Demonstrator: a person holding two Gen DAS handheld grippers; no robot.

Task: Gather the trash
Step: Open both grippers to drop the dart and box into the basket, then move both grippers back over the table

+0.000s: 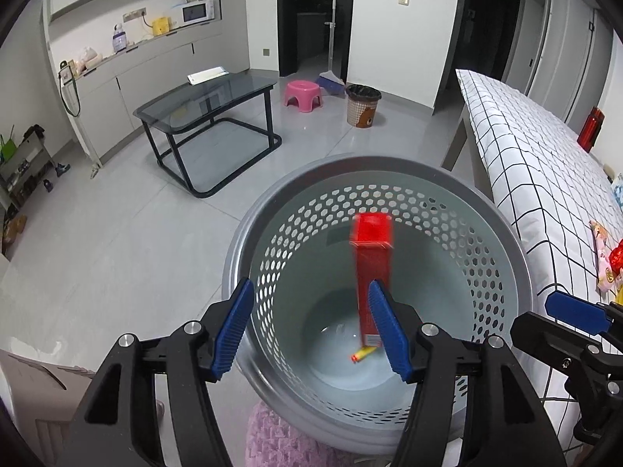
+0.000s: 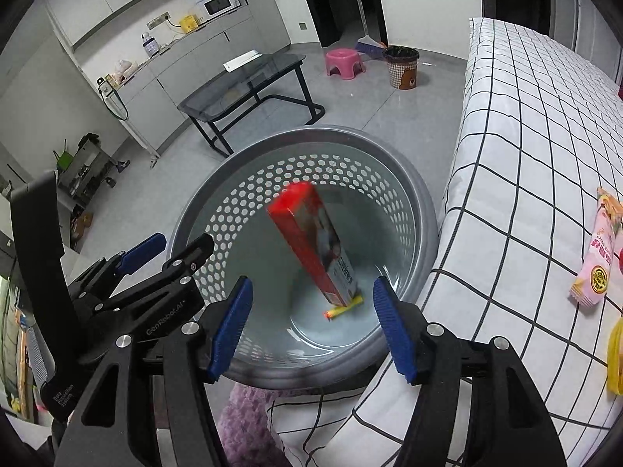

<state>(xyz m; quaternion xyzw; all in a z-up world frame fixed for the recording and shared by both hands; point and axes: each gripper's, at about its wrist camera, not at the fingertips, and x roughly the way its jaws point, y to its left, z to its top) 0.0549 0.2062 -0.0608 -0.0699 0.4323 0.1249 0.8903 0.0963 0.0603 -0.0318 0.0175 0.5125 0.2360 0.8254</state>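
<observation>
Left gripper and right gripper hang side by side, both spread wide, gripping nothing.

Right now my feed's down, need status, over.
Both tongs, left and right, open, empty. Red box in bin. Wrappers on bed. Nothing blocking.

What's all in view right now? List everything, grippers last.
basket: one, grey, on floor beside bed
box: one, red, blurred, upright inside basket
tube: one, yellow, on basket bottom
bed: one, white checked cover, right side
packet: one, pink, on bed
glass table: one, dark, mid-room
stool: one, pink, by doorway
bin: one, patterned, near stool
microwave: one, white, on counter
left gripper: open above basket
right gripper: open above basket
</observation>
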